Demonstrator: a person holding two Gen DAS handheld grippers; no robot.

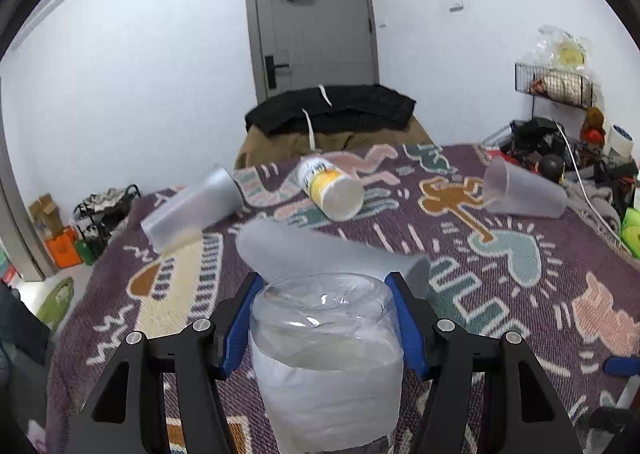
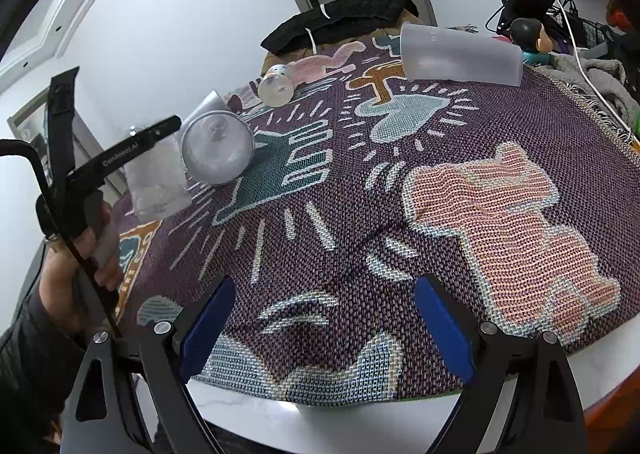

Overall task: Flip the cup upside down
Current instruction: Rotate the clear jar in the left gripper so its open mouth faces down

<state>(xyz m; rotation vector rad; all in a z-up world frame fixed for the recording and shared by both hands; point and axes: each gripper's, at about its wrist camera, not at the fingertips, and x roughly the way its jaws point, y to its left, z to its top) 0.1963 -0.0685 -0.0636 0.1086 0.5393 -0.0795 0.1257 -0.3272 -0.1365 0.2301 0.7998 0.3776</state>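
My left gripper (image 1: 326, 318) is shut on a clear plastic cup (image 1: 326, 354), held base-up between the blue pads (image 1: 236, 326). In the right wrist view the same cup (image 2: 156, 178) stands at the left beside the person's hand and the left tool. A frosted cup (image 1: 332, 258) lies on its side just beyond the held cup; its open mouth shows in the right wrist view (image 2: 218, 152). My right gripper (image 2: 324, 330) is open and empty over the near edge of the patterned cloth (image 2: 500, 214).
More cups lie on their sides on the cloth: a frosted one far left (image 1: 192, 206), a white-and-yellow one at the back (image 1: 332, 190), a frosted one far right (image 1: 524, 190). Clutter and cables sit at the right edge (image 1: 560, 150). A draped chair (image 1: 332, 114) stands behind the table.
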